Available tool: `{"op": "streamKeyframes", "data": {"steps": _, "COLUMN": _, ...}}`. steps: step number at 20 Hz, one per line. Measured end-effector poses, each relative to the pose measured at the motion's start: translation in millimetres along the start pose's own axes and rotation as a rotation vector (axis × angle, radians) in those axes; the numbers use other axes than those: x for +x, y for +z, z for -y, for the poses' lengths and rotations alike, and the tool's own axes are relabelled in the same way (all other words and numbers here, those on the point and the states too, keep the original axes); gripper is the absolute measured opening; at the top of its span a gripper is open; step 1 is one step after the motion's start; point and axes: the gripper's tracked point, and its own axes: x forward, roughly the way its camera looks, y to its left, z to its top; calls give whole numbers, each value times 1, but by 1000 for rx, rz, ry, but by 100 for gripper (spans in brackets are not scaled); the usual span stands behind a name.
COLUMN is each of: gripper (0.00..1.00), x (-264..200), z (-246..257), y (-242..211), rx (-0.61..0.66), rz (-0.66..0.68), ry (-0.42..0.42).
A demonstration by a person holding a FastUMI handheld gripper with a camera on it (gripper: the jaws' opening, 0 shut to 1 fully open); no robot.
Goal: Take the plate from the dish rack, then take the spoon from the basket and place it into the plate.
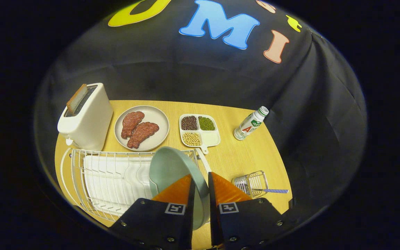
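gripper (200,180) jaws pinching plate (168,168) rim | spoon (273,190) bowl seemingly hidden in basket (250,182)

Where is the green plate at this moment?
In the gripper view, the green plate stands on edge between the fingers of the gripper, which close on its rim. It is at the end of the dish rack nearest the wire basket.

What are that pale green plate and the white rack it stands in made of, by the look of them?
The plate, gripped on edge between the gripper fingers, looks like matte plastic or melamine: dull, even, no glaze shine. The dish rack looks like white-coated metal wire, going by its thin bent rods.
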Motion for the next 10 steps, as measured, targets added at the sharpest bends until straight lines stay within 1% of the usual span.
{"op": "streamKeyframes", "data": {"steps": 1, "gripper": 21, "x": 1, "z": -1, "y": -2, "rx": -21, "rz": -9, "ry": 13}}
{"op": "streamKeyframes", "data": {"steps": 3, "gripper": 21, "x": 9, "z": -1, "y": -7, "rx": -29, "rz": -37, "ry": 28}}
{"op": "streamKeyframes", "data": {"steps": 5, "gripper": 21, "x": 16, "z": -2, "y": -10, "rx": -25, "rz": -63, "ry": 62}}
{"op": "streamKeyframes", "data": {"steps": 6, "gripper": 44, "x": 17, "z": -4, "y": -10, "rx": -37, "rz": -76, "ry": 70}}
{"op": "streamKeyframes", "data": {"steps": 8, "gripper": 46, "x": 26, "z": -1, "y": -13, "rx": -56, "rz": -98, "ry": 63}}
{"op": "streamKeyframes", "data": {"steps": 9, "gripper": 47, "x": 30, "z": -6, "y": -17, "rx": -42, "rz": -112, "ry": 82}}
{"op": "streamKeyframes", "data": {"steps": 10, "gripper": 39, "x": 22, "z": -6, "y": -14, "rx": -30, "rz": -121, "ry": 93}}
